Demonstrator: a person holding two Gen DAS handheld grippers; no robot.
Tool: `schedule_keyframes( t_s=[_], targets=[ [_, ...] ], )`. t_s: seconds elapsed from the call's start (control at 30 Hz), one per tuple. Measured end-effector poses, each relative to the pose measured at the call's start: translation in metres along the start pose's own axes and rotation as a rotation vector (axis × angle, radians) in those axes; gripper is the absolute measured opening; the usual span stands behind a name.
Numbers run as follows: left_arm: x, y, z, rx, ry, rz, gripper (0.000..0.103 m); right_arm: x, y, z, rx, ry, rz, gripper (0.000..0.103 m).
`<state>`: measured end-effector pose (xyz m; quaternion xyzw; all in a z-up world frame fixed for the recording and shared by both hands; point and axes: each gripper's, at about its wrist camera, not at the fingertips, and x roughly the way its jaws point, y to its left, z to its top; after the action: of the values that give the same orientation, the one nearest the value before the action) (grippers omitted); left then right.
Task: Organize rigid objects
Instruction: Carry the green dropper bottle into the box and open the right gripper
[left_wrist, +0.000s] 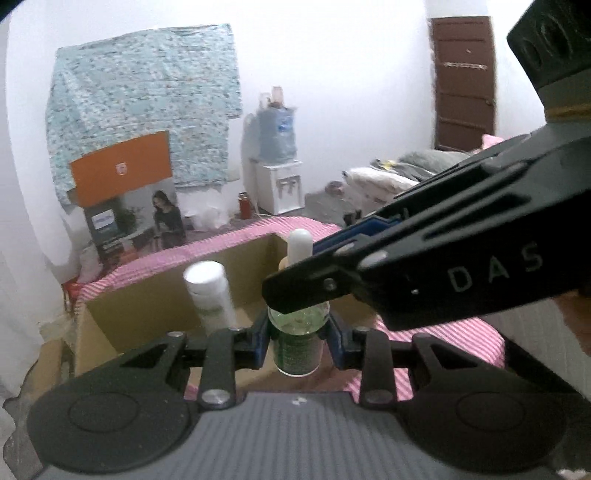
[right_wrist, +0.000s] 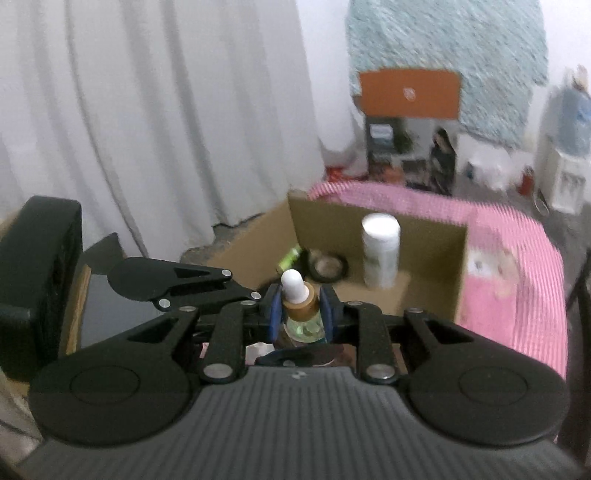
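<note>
A green glass dropper bottle (left_wrist: 298, 352) with a wooden collar and a white rubber bulb (left_wrist: 300, 242) hangs above an open cardboard box. My left gripper (left_wrist: 298, 334) is shut on the bottle's glass body, a blue pad on each side. My right gripper (left_wrist: 295, 273) comes in from the right and covers the bottle's top. In the right wrist view the right gripper (right_wrist: 298, 314) is shut on the wooden collar of the dropper bottle (right_wrist: 297, 304), with the bulb sticking up past its pads. The left gripper's linkage (right_wrist: 173, 280) shows just left of it, its fingertips hidden.
The cardboard box (right_wrist: 369, 218) holds an upright white cylinder bottle (right_wrist: 380, 251), a black round compact (right_wrist: 327, 266) and a small green bottle (right_wrist: 290, 258) lying down. A pink striped cloth (right_wrist: 517, 295) lies right of the box. A black case (right_wrist: 37, 288) is at the left.
</note>
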<state>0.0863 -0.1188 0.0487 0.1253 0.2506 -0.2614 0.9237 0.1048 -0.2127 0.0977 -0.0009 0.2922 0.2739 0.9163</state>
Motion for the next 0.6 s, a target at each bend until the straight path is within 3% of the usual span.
schedule_keyframes(
  t_s=[0.3, 0.6],
  targets=[
    [0.062, 0.066, 0.016, -0.123, 0.157, 0.009, 0.033, 0.088, -0.041, 0.054, 0.075, 0.11, 0.124, 0.021],
    [0.136, 0.114, 0.005, -0.225, 0.341, -0.012, 0.033, 0.184, -0.077, 0.053, 0.146, 0.242, 0.139, 0.021]
  ],
)
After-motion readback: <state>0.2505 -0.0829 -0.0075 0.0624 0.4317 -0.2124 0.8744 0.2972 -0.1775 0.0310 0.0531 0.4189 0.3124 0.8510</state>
